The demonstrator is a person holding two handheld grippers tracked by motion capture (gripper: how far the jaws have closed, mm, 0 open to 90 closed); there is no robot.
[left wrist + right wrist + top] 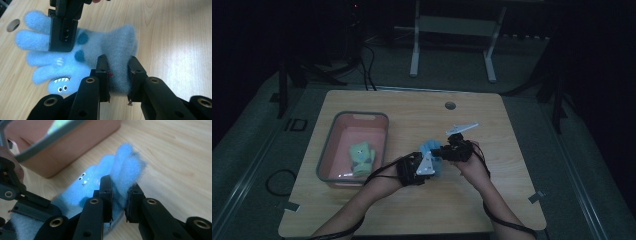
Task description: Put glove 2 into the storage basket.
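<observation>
- The fuzzy light-blue monster-face glove (75,57) sits near the middle of the light wooden worktop (412,200), held between both grippers.
- The left gripper (119,75) has its jaws clamped on the glove's cuff end.
- The right gripper (120,200) pinches the glove's fingers (126,162) between its jaws.
- A pink plastic tub with a grey rim (332,132) stands by the worktop's left edge, a green fuzzy glove (362,157) lying inside it.

Gloves: two, one blue (430,148), one green (362,158). Pink bin (378,137): one. Grippers: two, left (426,165), right (443,150). Table (492,200): one.
</observation>
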